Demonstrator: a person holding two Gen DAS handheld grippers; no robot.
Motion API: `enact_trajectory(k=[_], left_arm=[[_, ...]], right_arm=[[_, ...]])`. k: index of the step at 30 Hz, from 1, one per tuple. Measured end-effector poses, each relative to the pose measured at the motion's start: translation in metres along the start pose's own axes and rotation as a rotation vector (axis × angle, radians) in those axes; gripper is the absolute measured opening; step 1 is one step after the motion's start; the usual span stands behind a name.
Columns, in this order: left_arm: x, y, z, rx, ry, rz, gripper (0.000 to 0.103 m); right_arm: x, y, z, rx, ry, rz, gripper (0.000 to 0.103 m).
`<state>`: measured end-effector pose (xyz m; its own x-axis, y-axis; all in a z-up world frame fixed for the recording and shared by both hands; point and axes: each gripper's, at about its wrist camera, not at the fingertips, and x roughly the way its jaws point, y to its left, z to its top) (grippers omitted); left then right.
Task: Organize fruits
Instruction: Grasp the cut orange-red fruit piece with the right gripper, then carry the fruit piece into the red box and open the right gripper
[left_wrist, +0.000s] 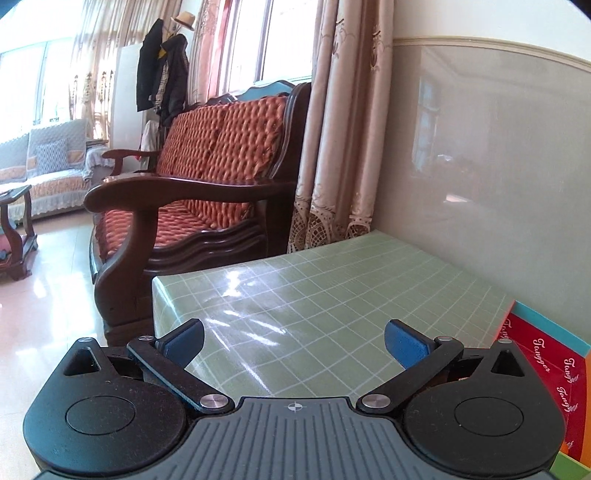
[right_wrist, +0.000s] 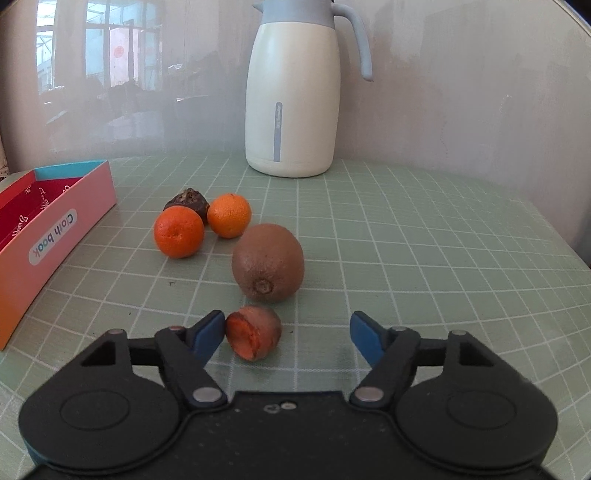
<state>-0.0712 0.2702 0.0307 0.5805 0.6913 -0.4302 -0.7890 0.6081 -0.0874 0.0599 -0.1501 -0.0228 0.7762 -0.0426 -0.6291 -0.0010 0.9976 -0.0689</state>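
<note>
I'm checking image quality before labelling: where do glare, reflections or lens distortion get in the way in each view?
Left wrist view: window glare streaks the green grid-patterned tablecloth, the glossy grey wall panel mirrors the room, and the fisheye lens curves the wall trim. Right wrist view: the wall reflects a window at upper left, grid lines bow outward, yet the brown fuzzy kiwi and two orange tangerines stay sharp.

Table cover (right_wrist: 424, 236): pale green, white grid. Two mandarins (right_wrist: 179, 231) (right_wrist: 229, 215): bright orange. Kiwi (right_wrist: 268, 262): brown. Small fruit (right_wrist: 253, 332): brown skin, orange flesh. Box (right_wrist: 55, 236): pink outside, red inside, teal edge. Jug (right_wrist: 291, 96): cream, grey-blue handle.
</note>
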Motion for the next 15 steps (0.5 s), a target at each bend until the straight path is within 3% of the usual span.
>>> enact_trajectory(k=[2, 4, 5, 15], left_arm=[[0.002, 0.004, 0.0, -0.009, 0.003, 0.005, 0.103], [0.003, 0.006, 0.0, -0.014, 0.004, 0.004, 0.103], [0.001, 0.006, -0.001, -0.016, 0.002, 0.004, 0.103], [0.005, 0.012, 0.0, -0.051, 0.019, 0.005, 0.103]], right_arm=[[0.002, 0.001, -0.001, 0.002, 0.007, 0.009, 0.068], [0.001, 0.002, 0.0, 0.007, 0.004, 0.04, 0.052], [0.0, 0.003, 0.0, 0.007, 0.002, 0.048, 0.033], [-0.017, 0.01, 0.006, 0.002, -0.069, 0.087, 0.032]])
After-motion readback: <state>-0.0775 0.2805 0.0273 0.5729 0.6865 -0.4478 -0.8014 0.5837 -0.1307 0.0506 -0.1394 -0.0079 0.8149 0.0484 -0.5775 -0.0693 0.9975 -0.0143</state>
